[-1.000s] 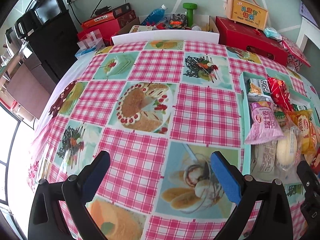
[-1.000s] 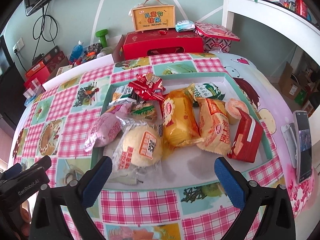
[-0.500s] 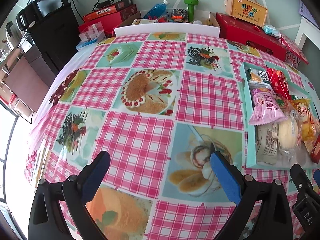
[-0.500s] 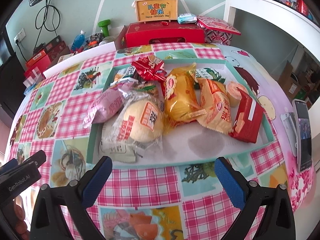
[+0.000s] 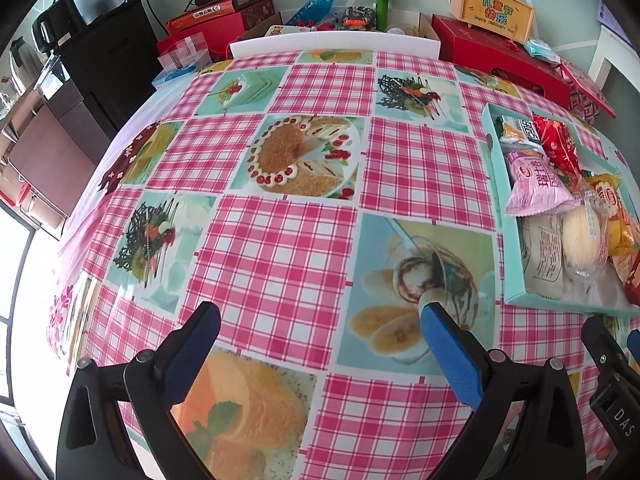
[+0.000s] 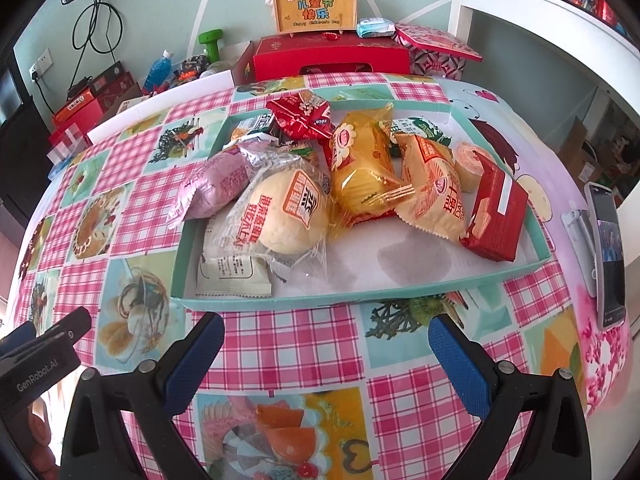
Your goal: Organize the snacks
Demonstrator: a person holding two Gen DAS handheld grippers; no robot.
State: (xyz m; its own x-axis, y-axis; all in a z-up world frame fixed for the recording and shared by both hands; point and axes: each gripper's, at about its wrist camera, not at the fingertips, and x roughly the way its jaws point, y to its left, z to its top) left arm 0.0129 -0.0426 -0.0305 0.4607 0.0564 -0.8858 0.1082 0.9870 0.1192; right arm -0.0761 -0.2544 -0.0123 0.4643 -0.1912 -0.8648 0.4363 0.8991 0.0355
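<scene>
A teal tray (image 6: 360, 298) on the checked tablecloth holds several wrapped snacks: a pale bun (image 6: 288, 212), a pink packet (image 6: 216, 184), two yellow packets (image 6: 362, 164), a red box (image 6: 496, 214) and a red packet (image 6: 302, 114). My right gripper (image 6: 326, 344) is open and empty, just in front of the tray's near rim. My left gripper (image 5: 320, 336) is open and empty over bare cloth, left of the tray (image 5: 494, 184). The pink packet (image 5: 536, 186) overhangs the tray's left rim.
A phone (image 6: 608, 256) lies on the table's right edge. Red gift boxes (image 6: 328, 56) and an orange carry box (image 6: 316, 10) stand behind the table. A black cabinet (image 5: 92, 52) stands at the far left. The table edge (image 5: 64, 280) falls away at left.
Both grippers have pulled back toward the near table edge. The tray now lies farther ahead of the right gripper. Jaws unchanged, nothing gripped.
</scene>
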